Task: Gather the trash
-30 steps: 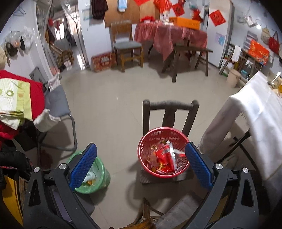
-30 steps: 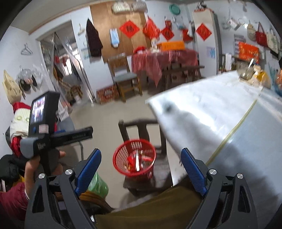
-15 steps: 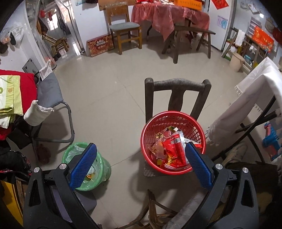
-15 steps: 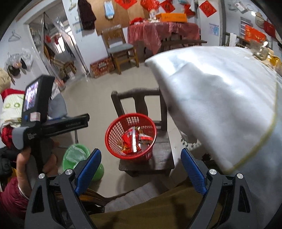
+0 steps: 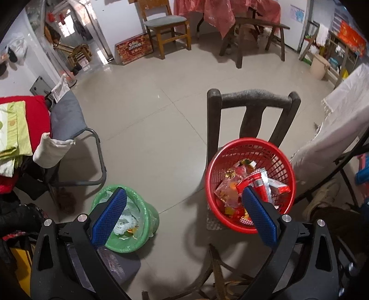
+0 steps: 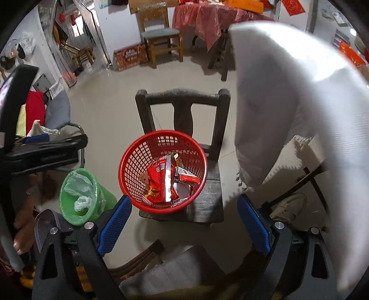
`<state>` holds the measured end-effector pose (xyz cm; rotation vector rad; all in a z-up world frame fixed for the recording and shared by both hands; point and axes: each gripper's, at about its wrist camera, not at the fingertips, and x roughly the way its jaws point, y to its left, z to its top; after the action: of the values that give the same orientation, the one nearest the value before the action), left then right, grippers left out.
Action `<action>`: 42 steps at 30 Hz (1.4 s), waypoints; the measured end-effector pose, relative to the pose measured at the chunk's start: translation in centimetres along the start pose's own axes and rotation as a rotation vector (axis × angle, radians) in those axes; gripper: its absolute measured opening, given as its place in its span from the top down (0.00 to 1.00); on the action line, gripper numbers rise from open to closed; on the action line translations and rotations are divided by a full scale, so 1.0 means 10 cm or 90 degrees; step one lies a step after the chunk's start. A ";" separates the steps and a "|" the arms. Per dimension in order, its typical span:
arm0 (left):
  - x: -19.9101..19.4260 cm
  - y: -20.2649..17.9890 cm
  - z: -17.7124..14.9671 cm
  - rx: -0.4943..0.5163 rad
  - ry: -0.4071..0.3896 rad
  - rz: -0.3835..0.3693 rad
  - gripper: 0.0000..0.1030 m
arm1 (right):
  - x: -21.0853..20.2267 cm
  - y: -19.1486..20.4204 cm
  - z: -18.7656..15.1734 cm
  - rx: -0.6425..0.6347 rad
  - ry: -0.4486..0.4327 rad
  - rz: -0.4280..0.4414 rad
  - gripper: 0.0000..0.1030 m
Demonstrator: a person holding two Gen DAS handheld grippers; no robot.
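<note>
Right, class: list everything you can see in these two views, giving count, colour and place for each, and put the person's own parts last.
Basket: one, red, on the dark chair seat.
Wrappers: several, mostly red, inside the basket.
Dark chair: one, dark brown, centre.
Bin: one, green with a bag liner, on the floor left of the chair.
White cloth: one, draped at right.
Wooden chair: one, grey seat, far wall.
Left gripper: blue pads, open.
Right gripper: blue pads, open.
</note>
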<state>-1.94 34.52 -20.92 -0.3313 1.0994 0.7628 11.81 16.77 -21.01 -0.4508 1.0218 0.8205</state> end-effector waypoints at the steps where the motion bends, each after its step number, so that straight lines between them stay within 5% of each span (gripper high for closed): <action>1: 0.03 -0.01 0.00 0.008 0.005 -0.002 0.06 | 0.08 -0.01 0.01 0.007 0.009 0.001 0.12; 13: 0.33 -0.15 -0.10 0.093 0.051 -0.055 0.07 | 0.72 -0.05 -0.01 0.003 0.067 -0.027 0.11; 34: 0.69 -0.24 -0.24 0.158 0.118 -0.068 0.07 | 0.99 0.00 -0.01 -0.014 0.124 -0.041 0.11; 42: 0.69 -0.29 -0.28 0.190 0.108 -0.077 0.07 | 0.99 -0.01 -0.01 -0.012 0.124 -0.039 0.11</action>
<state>-0.21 33.51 -28.65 -0.2087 1.3213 0.4605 14.46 20.48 -29.82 -0.5845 1.1755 0.7415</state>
